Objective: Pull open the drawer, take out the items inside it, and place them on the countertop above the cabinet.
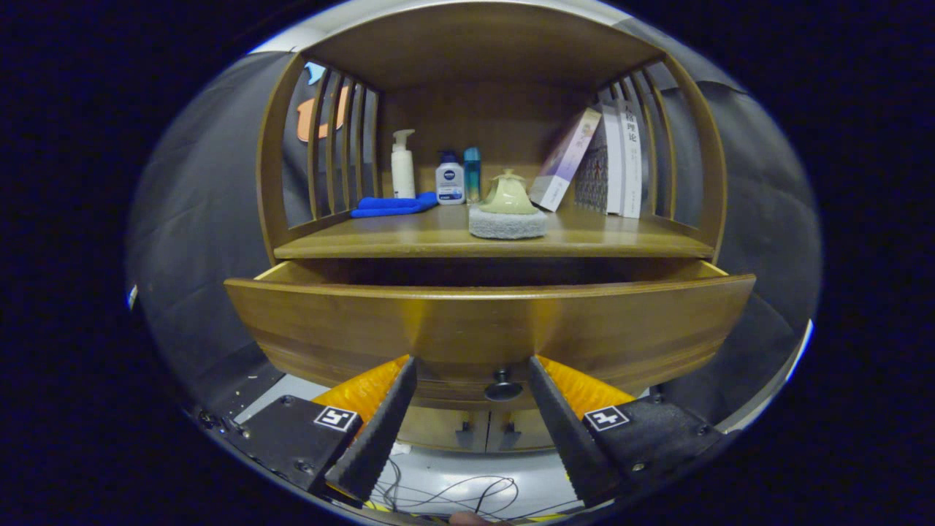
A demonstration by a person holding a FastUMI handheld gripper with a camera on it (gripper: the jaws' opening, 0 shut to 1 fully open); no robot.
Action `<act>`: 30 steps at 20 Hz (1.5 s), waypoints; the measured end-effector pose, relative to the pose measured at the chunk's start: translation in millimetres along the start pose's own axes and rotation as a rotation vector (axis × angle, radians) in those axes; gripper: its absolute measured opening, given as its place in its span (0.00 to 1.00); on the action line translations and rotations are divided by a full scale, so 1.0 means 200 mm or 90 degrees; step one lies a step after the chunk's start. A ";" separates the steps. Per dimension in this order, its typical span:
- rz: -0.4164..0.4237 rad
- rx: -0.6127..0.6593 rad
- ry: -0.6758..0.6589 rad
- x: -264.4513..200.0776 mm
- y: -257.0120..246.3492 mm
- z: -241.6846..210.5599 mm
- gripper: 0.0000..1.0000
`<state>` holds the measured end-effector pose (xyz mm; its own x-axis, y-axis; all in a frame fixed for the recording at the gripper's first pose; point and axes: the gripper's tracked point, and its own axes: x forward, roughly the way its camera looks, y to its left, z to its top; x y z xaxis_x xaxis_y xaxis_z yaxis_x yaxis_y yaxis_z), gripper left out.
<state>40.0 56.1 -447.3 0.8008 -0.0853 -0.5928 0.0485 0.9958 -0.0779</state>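
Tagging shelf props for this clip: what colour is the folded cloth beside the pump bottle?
Bright blue cloth, clearest in the gripper view.

Beyond the jaws, the drawer (489, 321) is warm brown wood with a dark knob (502, 385) between them. On the counter (409, 237) beyond: a blue cloth (391, 205), white pump bottle (402, 165), pale green teapot (508, 196) on a grey pad (507, 223).

Dim, sharp, edges fisheye-bent

Glossy varnished wood drawer (489, 321), dark knob (503, 385) perhaps metal, matt fuzzy pad (507, 223) under glazed pot (508, 196).
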 end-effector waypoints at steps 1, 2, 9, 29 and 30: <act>0.003 0.001 0.003 0.03 0.00 0.01 0.98; 0.008 0.003 0.005 0.06 0.00 0.03 0.98; 0.016 0.018 0.033 0.21 -0.04 0.09 0.98; 0.123 -0.037 -0.254 -0.88 -0.09 1.05 0.98; 0.121 -0.041 -0.273 -0.96 -0.12 1.12 0.98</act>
<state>17.8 56.3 -152.5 0.9670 0.1325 -0.2175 -0.1483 0.9873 -0.0576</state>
